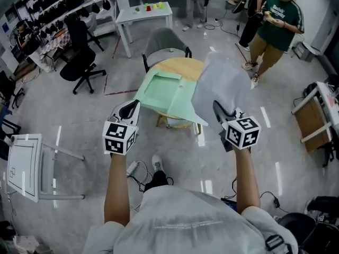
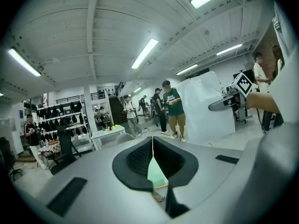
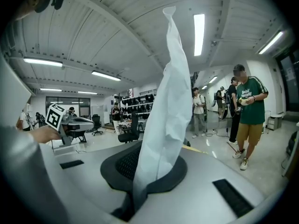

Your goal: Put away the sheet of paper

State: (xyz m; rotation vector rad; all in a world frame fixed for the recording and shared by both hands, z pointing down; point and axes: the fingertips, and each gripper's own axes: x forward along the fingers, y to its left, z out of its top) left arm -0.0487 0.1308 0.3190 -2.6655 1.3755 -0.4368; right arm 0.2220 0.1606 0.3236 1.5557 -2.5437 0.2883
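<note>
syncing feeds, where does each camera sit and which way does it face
Head view: on the person's head, steeply down at round table and green folder; forearms, left gripper, right gripper show.
Left gripper view: on the left gripper, across the room along its shut jaws; right gripper at right.
Right gripper view: on the right gripper, along jaws clamping the sheet of paper; left gripper at left.
Shared: all show the bystander in green shirt.

Round table (image 1: 185,66) ahead, chair (image 1: 165,40) behind, floor (image 1: 79,115) open

White sheet of paper (image 1: 221,83) upright, aloft
</note>
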